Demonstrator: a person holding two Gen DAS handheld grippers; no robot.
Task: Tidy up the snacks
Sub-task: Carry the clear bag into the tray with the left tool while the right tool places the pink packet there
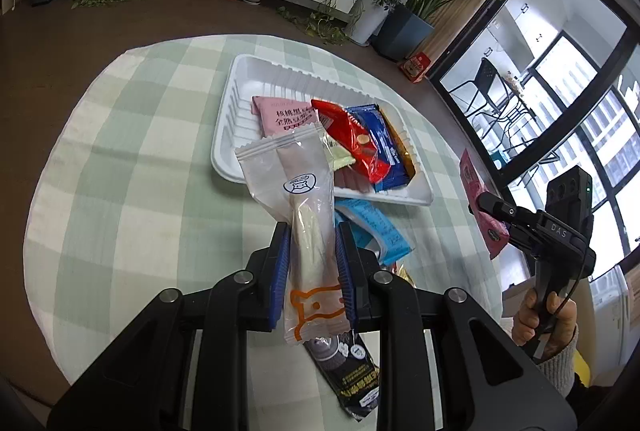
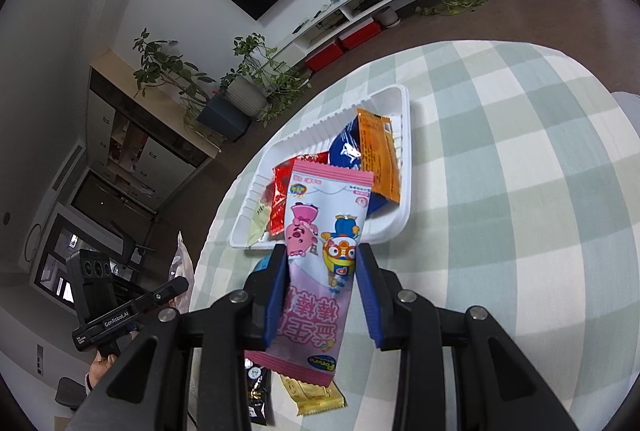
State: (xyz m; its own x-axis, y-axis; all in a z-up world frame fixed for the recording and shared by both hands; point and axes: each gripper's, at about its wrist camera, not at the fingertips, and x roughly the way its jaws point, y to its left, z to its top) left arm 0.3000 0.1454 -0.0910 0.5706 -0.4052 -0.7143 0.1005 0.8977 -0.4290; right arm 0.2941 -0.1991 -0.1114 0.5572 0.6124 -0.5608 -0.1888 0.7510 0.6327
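My left gripper (image 1: 312, 243) is shut on a clear-and-white snack packet (image 1: 298, 199) with an orange bear outline, held above the table just short of the white foam tray (image 1: 236, 115). The tray holds a pink packet (image 1: 280, 113), a red packet (image 1: 352, 135), a blue packet (image 1: 384, 143) and others. My right gripper (image 2: 322, 271) is shut on a pink cartoon snack packet (image 2: 320, 251), held near the tray's (image 2: 404, 167) front edge. The right gripper also shows at the right of the left wrist view (image 1: 496, 215).
A light blue packet (image 1: 376, 231) and a black packet (image 1: 352, 375) lie on the green checked tablecloth (image 1: 140, 171) under the left gripper. A gold packet (image 2: 316, 397) lies below the right gripper. Plants, a TV cabinet and windows surround the round table.
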